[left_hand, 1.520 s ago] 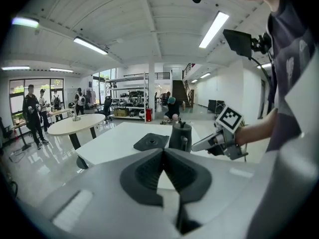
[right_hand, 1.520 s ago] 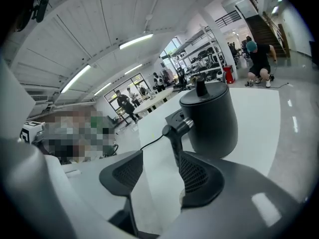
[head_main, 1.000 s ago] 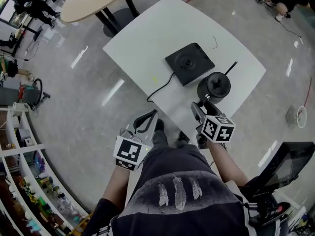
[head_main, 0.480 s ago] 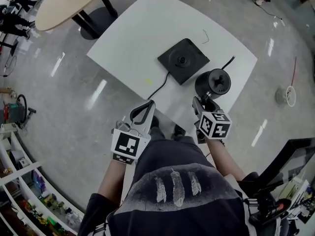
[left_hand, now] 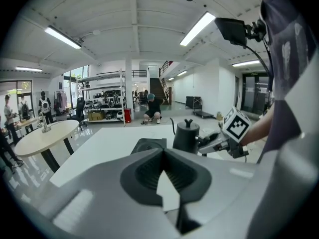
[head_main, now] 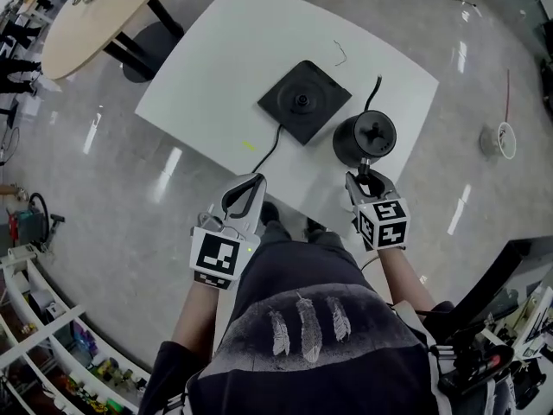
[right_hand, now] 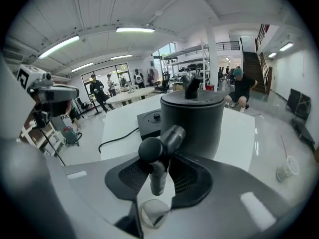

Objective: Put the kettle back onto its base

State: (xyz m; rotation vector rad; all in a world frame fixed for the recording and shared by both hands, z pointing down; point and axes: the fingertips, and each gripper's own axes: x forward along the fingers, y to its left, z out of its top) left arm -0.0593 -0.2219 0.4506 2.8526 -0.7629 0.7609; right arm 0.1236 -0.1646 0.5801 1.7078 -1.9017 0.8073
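A black kettle (head_main: 364,138) stands on the white table (head_main: 259,41), to the right of its square black base (head_main: 304,102) and off it. My right gripper (head_main: 366,180) reaches the kettle's near side. In the right gripper view its jaws have just been closing, and the pads now press on the kettle's handle (right_hand: 158,163) from both sides. The kettle body (right_hand: 192,118) fills the space just ahead, with the base (right_hand: 152,121) behind and to its left. My left gripper (head_main: 244,193) hangs shut and empty over the table's near edge; its view shows the kettle (left_hand: 186,136) ahead on the right.
A black cord (head_main: 268,150) runs from the base to the table's near edge. A round wooden table (head_main: 95,7) stands far left. A paper cup (head_main: 499,139) sits on the floor to the right. Shelves line the lower left.
My right gripper has moved forward to the kettle and its jaws have closed on the handle. The left gripper has shifted slightly forward, still shut.
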